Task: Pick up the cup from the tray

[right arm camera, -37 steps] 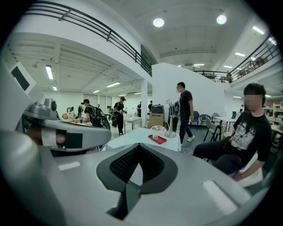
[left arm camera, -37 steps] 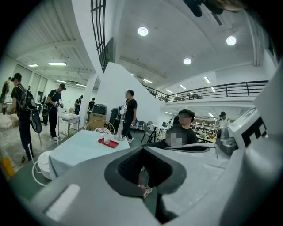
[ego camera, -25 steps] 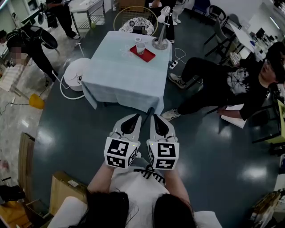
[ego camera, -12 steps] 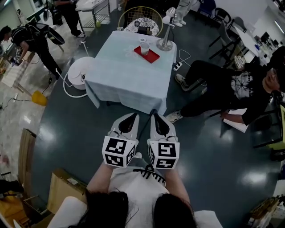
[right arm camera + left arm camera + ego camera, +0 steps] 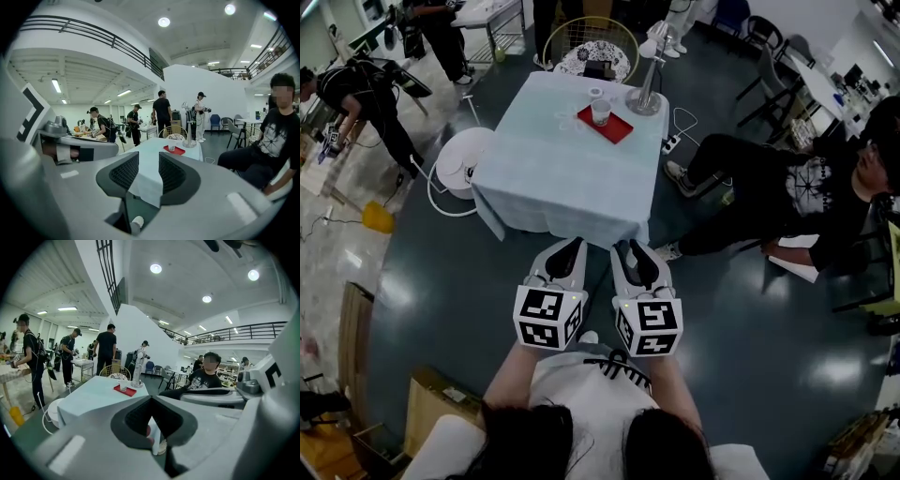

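white-shelled and held side by side close to the body, both claws are well short of the table. the left gripper (image 5: 572, 246) has its jaws pressed together on nothing. the right gripper (image 5: 630, 248) has just been opening, its jaws a little apart with only air between them. that gap looks narrow for a cup, so it may shove rather than grip unless it widens. ahead, a seated person's shoe (image 5: 670, 251) lies near the table's near right corner, a trip risk on the approach. the table (image 5: 562, 178), under pale blue cloth, must be reached across. the cup (image 5: 600, 112) stands on the red tray (image 5: 617, 128) at the far edge, just beside a metal stand (image 5: 643, 92). a wide swing there could clip the stand, tip the cup, or slide the tray on the cloth.
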A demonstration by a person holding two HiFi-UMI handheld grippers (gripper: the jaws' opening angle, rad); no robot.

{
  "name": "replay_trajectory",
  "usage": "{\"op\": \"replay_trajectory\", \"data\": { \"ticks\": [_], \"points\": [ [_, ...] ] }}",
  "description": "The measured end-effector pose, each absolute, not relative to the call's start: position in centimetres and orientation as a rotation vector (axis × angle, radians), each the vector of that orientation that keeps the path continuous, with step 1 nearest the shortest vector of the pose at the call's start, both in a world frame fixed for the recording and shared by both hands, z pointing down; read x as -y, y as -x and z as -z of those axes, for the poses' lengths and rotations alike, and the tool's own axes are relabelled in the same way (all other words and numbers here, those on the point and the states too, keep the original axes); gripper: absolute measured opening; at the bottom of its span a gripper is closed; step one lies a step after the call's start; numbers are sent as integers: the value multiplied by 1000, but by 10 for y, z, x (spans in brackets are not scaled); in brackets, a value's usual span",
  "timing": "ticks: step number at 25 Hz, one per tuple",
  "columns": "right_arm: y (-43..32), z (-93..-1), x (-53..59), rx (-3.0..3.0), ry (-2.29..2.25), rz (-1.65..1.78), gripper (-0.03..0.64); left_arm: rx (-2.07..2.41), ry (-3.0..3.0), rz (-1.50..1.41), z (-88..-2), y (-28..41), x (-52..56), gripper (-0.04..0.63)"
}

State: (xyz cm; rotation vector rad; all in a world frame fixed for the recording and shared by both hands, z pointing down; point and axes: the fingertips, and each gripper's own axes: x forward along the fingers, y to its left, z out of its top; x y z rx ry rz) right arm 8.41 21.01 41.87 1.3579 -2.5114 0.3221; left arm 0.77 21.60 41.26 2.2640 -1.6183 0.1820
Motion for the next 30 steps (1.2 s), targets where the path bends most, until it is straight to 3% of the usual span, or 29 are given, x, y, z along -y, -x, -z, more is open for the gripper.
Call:
{"op": "replay_trajectory", "data": {
  "ticks": [15,30],
  "points": [
    [-43,-424,-78,2544,-1346,-395,293,1589,-2213,-220,-427,47,-81,0],
    [4,-429,39,2477,-1440,-398,380,1441,-2273,-250,-433,110,46,0]
  ]
}}
